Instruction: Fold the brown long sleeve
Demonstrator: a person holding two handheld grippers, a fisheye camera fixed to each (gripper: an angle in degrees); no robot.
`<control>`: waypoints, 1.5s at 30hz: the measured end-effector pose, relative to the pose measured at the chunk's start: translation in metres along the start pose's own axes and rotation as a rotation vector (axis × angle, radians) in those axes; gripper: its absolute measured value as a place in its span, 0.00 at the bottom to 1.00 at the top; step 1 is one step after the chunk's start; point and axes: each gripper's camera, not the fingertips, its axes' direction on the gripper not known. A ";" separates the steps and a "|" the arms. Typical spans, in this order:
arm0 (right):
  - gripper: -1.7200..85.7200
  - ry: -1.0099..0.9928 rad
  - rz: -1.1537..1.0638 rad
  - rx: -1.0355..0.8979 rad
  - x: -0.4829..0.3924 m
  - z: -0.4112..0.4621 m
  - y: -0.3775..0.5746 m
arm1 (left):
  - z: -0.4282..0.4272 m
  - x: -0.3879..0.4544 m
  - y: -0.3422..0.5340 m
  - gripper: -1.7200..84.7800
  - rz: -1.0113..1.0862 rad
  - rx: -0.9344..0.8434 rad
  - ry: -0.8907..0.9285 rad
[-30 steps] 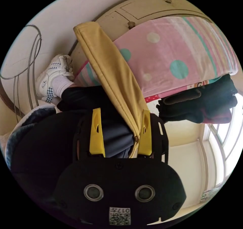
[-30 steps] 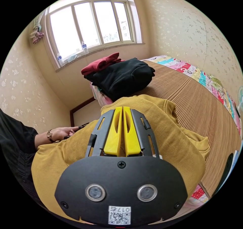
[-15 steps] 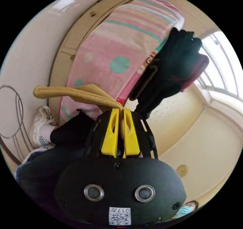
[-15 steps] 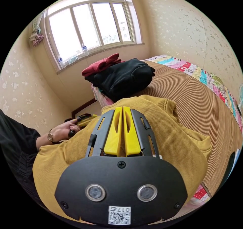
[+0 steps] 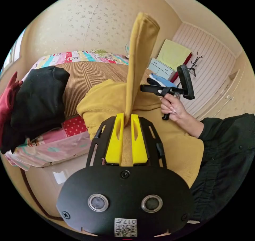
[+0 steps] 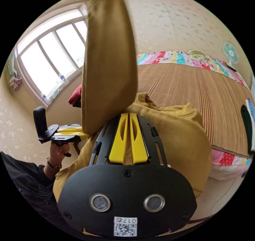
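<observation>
The left gripper (image 5: 124, 120) has swung up, fingers still clamping the ribbed mustard brown long sleeve (image 5: 138, 62), now upright at frame centre; the right gripper (image 6: 128, 118) stays pinched on its cloth.

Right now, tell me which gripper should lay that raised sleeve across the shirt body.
Left, probably. The left gripper is shut on the sleeve, which stands up from its jaws. The right gripper pins the shirt body on the bed, likely anchoring it.
</observation>
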 end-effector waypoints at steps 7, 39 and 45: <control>0.07 -0.216 0.326 -0.008 0.101 -0.069 0.045 | 0.059 -0.011 0.062 0.10 -0.183 0.109 0.191; 0.12 -0.184 0.458 -0.097 0.232 -0.166 0.066 | 0.094 -0.141 0.134 0.15 -0.542 0.085 0.411; 0.14 -0.454 0.406 -0.303 0.228 -0.143 0.106 | 0.094 -0.135 0.166 0.18 -0.593 -0.133 0.368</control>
